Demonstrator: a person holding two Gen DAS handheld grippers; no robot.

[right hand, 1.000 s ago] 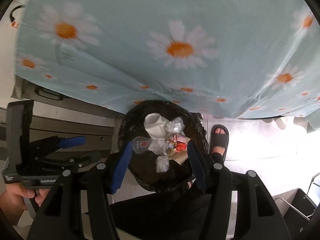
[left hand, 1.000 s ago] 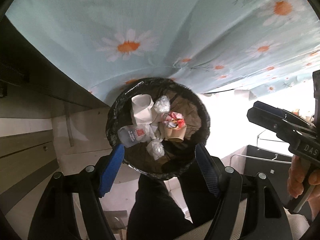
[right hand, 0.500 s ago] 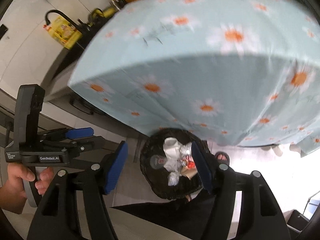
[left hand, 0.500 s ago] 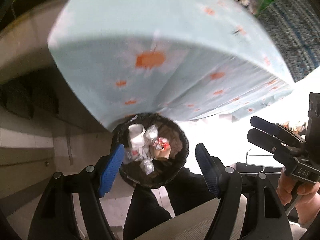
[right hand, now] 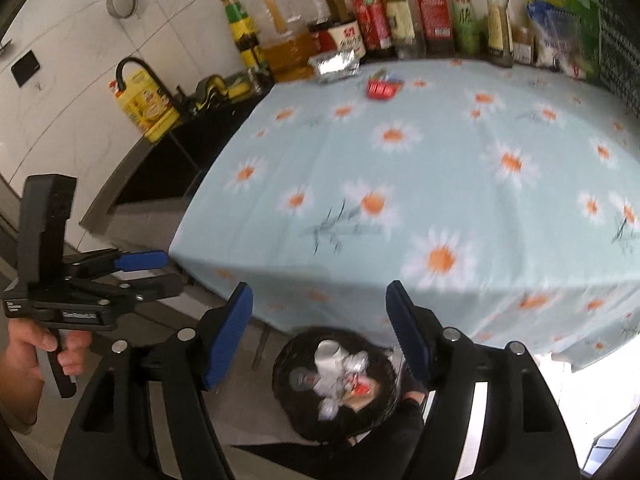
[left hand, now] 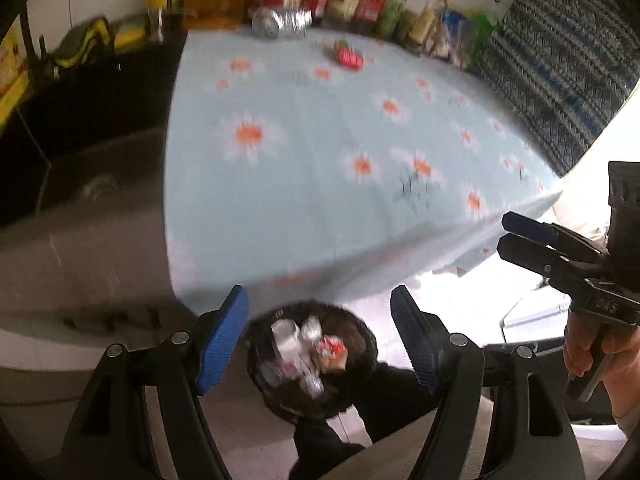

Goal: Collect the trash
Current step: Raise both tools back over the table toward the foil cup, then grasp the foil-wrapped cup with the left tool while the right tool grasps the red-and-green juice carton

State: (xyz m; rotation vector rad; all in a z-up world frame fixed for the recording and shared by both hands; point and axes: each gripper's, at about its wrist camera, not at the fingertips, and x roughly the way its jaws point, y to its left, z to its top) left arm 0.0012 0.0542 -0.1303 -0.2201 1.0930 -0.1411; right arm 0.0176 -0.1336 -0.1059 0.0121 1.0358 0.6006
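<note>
Compared with a second ago, when both views were filled by the hanging side of the daisy-print cloth and the bin beneath it, the cameras have been raised and tilted back, so that the whole tabletop point(right hand: 440, 168) is now seen and the trash bin point(left hand: 312, 360) has shrunk toward the lower edge of each view. The left claw point(left hand: 320, 336) is seen released, its blue pads spread wide with nothing between them, and the right claw point(right hand: 320, 336) is likewise released and empty; each is framed above the bin. The bin is a round container with a black liner, standing on the floor just beside the tabletop's near edge, and it holds a white cup, crumpled clear plastic, a red-and-white wrapper and a brown paper piece. On the tabletop two pieces of trash are left at the far side: a red wrapper point(right hand: 382, 87) and, near it, a crumpled silver foil packet point(right hand: 335, 65). Behind them a row of bottles and jars point(right hand: 400, 16) is lined along the wall; their labels are too blurred to be read. On the right claw's body, seen from the left wrist, the letters "DAS" are partly legible.
</note>
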